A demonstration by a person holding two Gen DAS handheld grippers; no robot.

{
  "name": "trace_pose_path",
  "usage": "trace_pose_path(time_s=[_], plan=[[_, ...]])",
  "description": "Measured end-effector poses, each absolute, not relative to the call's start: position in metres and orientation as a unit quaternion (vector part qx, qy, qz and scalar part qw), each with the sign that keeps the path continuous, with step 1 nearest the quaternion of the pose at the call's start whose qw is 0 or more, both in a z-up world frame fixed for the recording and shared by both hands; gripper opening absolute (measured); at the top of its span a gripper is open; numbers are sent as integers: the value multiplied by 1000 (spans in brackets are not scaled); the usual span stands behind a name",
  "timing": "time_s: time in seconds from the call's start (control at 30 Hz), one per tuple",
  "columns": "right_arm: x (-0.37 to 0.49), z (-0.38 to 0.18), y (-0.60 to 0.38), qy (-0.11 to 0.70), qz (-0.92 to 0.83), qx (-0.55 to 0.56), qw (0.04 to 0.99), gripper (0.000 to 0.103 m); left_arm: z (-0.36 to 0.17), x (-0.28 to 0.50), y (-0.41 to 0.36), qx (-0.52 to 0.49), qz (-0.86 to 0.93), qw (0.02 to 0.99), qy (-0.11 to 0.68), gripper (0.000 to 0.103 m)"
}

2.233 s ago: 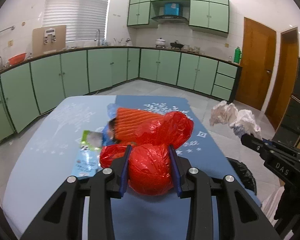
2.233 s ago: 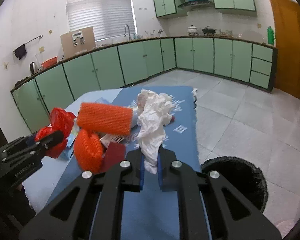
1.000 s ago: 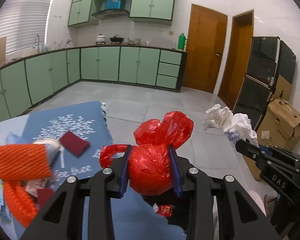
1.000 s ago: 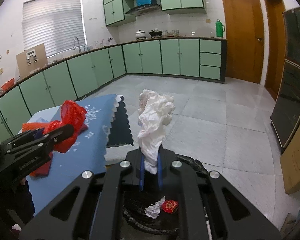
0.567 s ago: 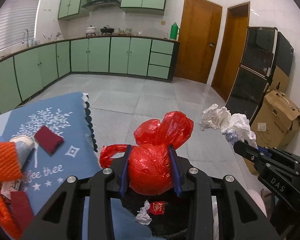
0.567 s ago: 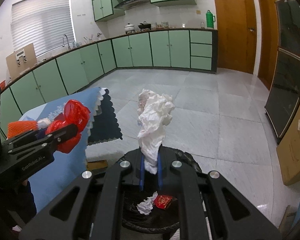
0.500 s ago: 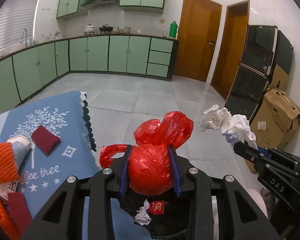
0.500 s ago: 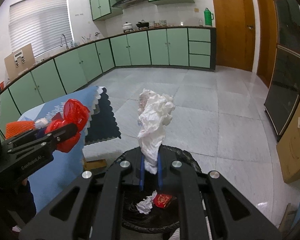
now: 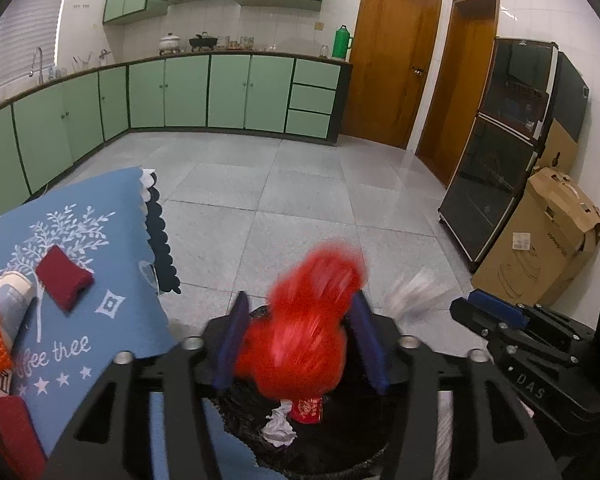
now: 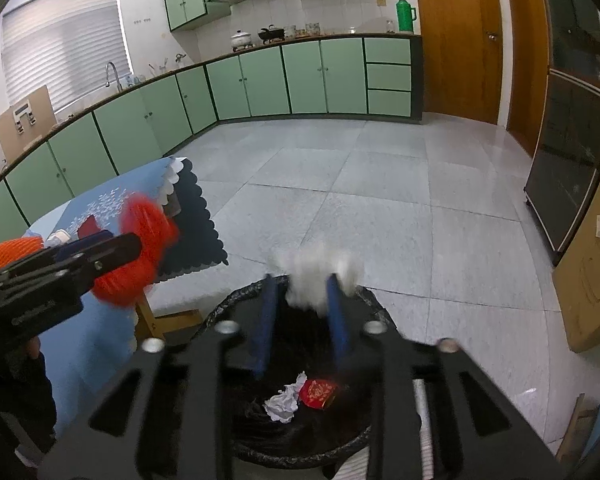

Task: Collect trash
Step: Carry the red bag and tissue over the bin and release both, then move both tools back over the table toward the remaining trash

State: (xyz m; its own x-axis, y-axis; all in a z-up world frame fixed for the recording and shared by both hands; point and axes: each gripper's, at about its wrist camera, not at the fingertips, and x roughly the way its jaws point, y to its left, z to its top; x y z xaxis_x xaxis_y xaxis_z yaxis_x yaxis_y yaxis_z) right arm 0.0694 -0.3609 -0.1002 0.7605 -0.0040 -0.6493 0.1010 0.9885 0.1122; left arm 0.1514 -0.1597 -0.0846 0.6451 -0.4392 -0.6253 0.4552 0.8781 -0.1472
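Trash bin (image 10: 236, 300), black-lined, is seen directly below both pairs of jaws, with a crumpled paper (image 10: 284, 400) and a small red packet (image 10: 318, 393) lying inside it. Both tools are tilted steeply down over it. A red plastic bag (image 9: 304, 328), blurred, is caught between the opening jaws of the left gripper (image 9: 300, 312), the pads clear of it. A white tissue wad (image 10: 320, 276), also blurred, is seen between the opening jaws of the right gripper (image 10: 300, 292), near the fingertips.

Dim indoor light, fisheye-bent edges, falling trash motion-blurred
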Motion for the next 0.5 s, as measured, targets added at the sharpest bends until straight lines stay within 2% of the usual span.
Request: trace_pose_path(time_s=[0.03,0.1,0.17,0.2,0.23,0.3,0.5], plan=[[69,-100,-361,343,-31,70,936,46,-84,151,-158,8,-247,907,341,63],[67,-100,-361,337,-35,69,938,52,-82,151,-155,6,-245,908,339,65],[65,-98,-362,330,-43,69,940,72,-80,151,-150,2,-240,910,337,67],[63,-98,-364,326,-48,69,942,78,-79,151,-148,0,-237,912,336,68],[60,-96,-364,319,-54,70,944,90,-77,150,-143,-1,-232,914,333,69],[56,-93,-364,309,-58,74,946,93,-72,149,-134,-3,-220,919,326,77],[49,-81,-356,290,-51,77,953,95,-53,140,-94,-2,-172,937,303,85]])
